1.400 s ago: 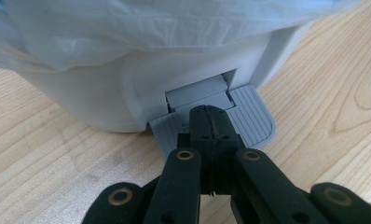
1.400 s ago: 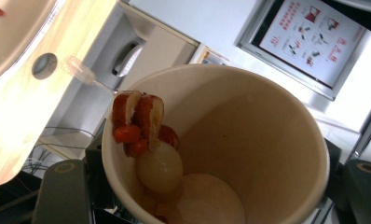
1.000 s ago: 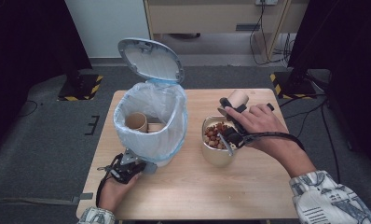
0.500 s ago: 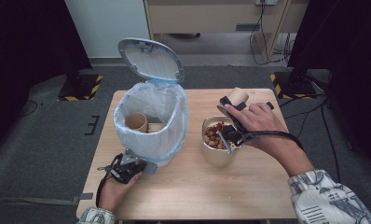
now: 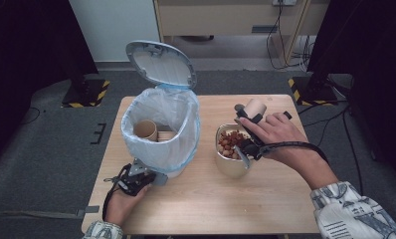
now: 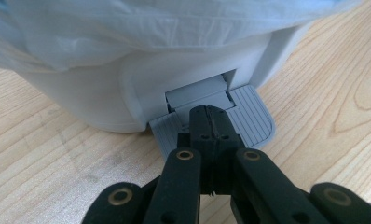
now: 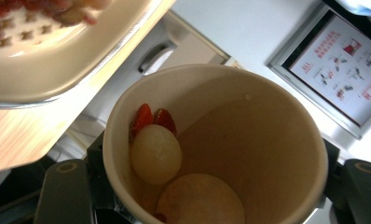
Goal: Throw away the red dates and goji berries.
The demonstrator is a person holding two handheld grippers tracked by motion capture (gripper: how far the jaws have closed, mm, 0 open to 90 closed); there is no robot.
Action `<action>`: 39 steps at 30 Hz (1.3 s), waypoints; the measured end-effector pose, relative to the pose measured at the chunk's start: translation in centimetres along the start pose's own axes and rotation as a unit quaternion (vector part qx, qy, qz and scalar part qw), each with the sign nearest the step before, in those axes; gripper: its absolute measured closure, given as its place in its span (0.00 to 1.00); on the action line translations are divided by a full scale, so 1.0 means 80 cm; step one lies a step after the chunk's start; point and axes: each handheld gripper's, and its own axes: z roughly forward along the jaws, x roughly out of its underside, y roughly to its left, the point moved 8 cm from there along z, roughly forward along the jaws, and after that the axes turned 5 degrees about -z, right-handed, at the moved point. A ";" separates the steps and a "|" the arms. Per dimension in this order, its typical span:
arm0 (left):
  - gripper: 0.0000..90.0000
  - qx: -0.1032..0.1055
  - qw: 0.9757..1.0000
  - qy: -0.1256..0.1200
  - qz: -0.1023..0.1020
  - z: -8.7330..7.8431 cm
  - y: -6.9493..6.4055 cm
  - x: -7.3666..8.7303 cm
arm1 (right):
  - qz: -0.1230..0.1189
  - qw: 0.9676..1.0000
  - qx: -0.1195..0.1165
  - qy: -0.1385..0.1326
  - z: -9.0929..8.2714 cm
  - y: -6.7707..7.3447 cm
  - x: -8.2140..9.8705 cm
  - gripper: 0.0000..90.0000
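With my left gripper [image 6: 210,122], jaws together, I press the bin [image 5: 161,129] pedal [image 6: 249,116]; lid up. Right gripper [image 5: 250,119], clamped on a paper cup [image 7: 216,149] beside the bin, tips it over the bowl [image 5: 231,162]; dregs remain, disposal pending.

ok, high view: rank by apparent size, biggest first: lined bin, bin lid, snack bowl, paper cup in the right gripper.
1. lined bin
2. bin lid: clearly smaller than the bin, though it stands farther back, so somewhat unsure
3. snack bowl
4. paper cup: smallest, partly hidden by the right gripper
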 end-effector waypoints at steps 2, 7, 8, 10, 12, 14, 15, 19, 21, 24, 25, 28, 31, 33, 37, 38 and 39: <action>1.00 -0.001 1.000 0.000 0.001 0.000 0.000 0.000 | 0.035 0.999 0.021 0.023 -0.002 -0.012 0.020 0.32; 1.00 -0.001 1.000 0.000 0.000 0.000 0.000 0.000 | 0.028 0.999 0.021 0.017 -0.005 -0.020 0.017 0.32; 1.00 0.000 1.000 0.000 0.000 0.000 0.000 0.000 | 0.023 1.000 0.016 0.008 -0.003 -0.021 0.013 0.32; 1.00 0.001 1.000 0.000 0.001 0.000 0.000 0.000 | -0.028 1.000 -0.012 -0.004 0.000 -0.007 -0.005 0.32; 1.00 -0.002 1.000 0.000 0.002 0.000 0.000 0.000 | -0.012 1.000 -0.008 0.000 0.003 -0.007 -0.004 0.32; 1.00 0.002 1.000 -0.001 -0.002 0.000 0.000 0.000 | -0.019 1.000 -0.008 0.008 0.005 -0.006 0.002 0.32; 1.00 0.003 1.000 -0.002 -0.004 0.000 0.001 0.000 | -0.015 1.000 0.000 0.013 0.005 -0.009 0.006 0.32; 1.00 0.002 1.000 -0.001 -0.002 0.000 0.000 0.000 | -0.021 1.000 -0.006 -0.003 0.001 -0.009 -0.008 0.32; 1.00 0.001 1.000 0.000 -0.001 0.000 0.000 0.000 | -0.015 1.000 0.003 -0.005 0.001 -0.014 -0.009 0.32; 1.00 0.001 1.000 0.000 0.000 0.000 0.001 0.000 | 0.026 0.999 0.020 0.004 -0.001 -0.027 0.001 0.32; 1.00 0.001 1.000 -0.001 0.000 0.000 0.001 0.000 | 0.005 1.000 0.006 0.000 0.000 -0.022 -0.003 0.32; 1.00 0.001 1.000 0.000 0.001 0.000 0.000 0.000 | -0.051 0.998 -0.021 -0.009 0.003 -0.003 -0.013 0.32; 1.00 0.002 1.000 -0.003 -0.003 0.000 0.000 0.000 | 0.002 1.000 0.000 0.017 0.000 -0.019 0.016 0.32; 1.00 0.002 1.000 -0.003 -0.003 0.000 0.000 0.000 | -0.049 0.999 -0.018 -0.005 -0.002 -0.006 -0.003 0.32; 1.00 0.002 1.000 -0.003 -0.003 0.000 0.000 0.000 | -0.044 0.999 -0.020 -0.006 -0.001 -0.003 -0.008 0.32; 1.00 0.002 1.000 -0.003 -0.003 0.000 0.000 0.000 | -0.052 0.998 -0.027 -0.010 0.000 0.000 -0.016 0.32; 1.00 0.001 1.000 -0.002 -0.002 0.000 0.000 0.000 | -0.054 0.998 -0.029 -0.012 0.000 0.000 -0.019 0.32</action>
